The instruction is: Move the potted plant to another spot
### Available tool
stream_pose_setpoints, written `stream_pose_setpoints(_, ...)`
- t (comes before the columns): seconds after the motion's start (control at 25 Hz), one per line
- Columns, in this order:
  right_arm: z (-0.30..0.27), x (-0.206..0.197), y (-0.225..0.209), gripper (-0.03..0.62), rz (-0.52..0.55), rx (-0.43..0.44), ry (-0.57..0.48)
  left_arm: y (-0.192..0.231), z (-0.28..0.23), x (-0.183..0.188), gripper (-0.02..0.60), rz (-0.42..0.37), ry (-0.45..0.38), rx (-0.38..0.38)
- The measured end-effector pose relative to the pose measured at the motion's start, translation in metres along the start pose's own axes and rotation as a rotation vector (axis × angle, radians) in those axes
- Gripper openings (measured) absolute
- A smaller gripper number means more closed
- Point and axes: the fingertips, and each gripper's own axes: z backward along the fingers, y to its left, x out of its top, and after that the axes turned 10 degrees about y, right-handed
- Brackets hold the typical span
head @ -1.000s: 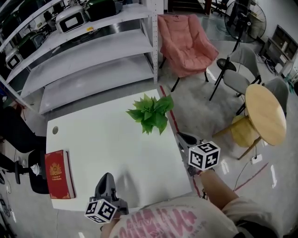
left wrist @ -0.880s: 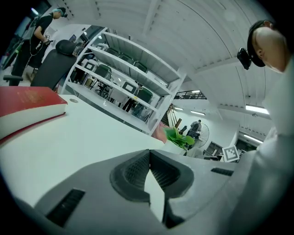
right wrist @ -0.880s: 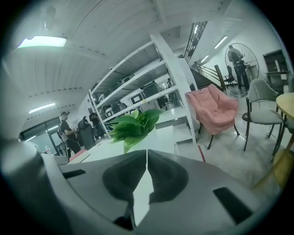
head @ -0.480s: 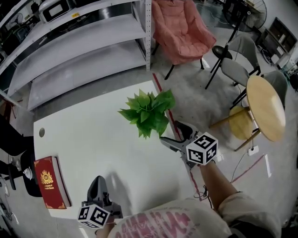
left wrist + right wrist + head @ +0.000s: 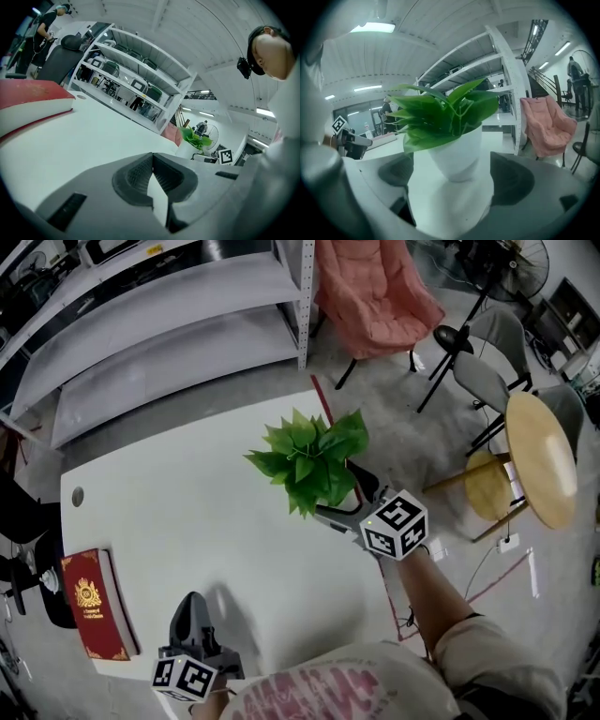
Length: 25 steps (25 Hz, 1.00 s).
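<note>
Approach phase: the right gripper's (image 5: 343, 496) jaws are being opened, with the potted plant (image 5: 452, 140) framed just ahead between them, untouched. Next, the pot must be straddled and squeezed. The left gripper (image 5: 151, 176) is clenched, empty.

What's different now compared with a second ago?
The right gripper has swung in toward the potted plant. Its jaws are opening and now stand either side of the pot without gripping it. The potted plant and the red book stayed put, and the left gripper is still shut.

Red book (image 5: 92, 617) near white table (image 5: 187, 531) edge, pink chair (image 5: 375, 292), round wooden table (image 5: 541, 456), grey shelving (image 5: 159, 334)
</note>
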Motion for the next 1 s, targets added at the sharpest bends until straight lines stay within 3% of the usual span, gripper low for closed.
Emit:
stream_pose_setpoints(0.16, -0.009, 0.014, -0.003, 0.524, 0.044, -0.011, -0.022, 0.009, 0.001, -0.004, 0.003, 0.020, -0.001, 0.029)
stream_pose_setpoints(0.44, -0.008, 0.039, 0.002, 0.532, 0.052, 0.050, -0.113, 0.013, 0.001, -0.008, 0.003, 0.035, -0.020, 0.042)
stream_pose_setpoints(0.72, -0.010, 0.047, -0.002, 0.529, 0.111, 0.016, -0.128, 0.011, 0.007, -0.008, 0.003, 0.044, -0.035, 0.058)
stream_pose_setpoints(1.0, -0.008, 0.044, -0.001, 0.506, 0.070, 0.011, -0.116, 0.010, 0.015, -0.005, 0.003, 0.034, -0.054, 0.068)
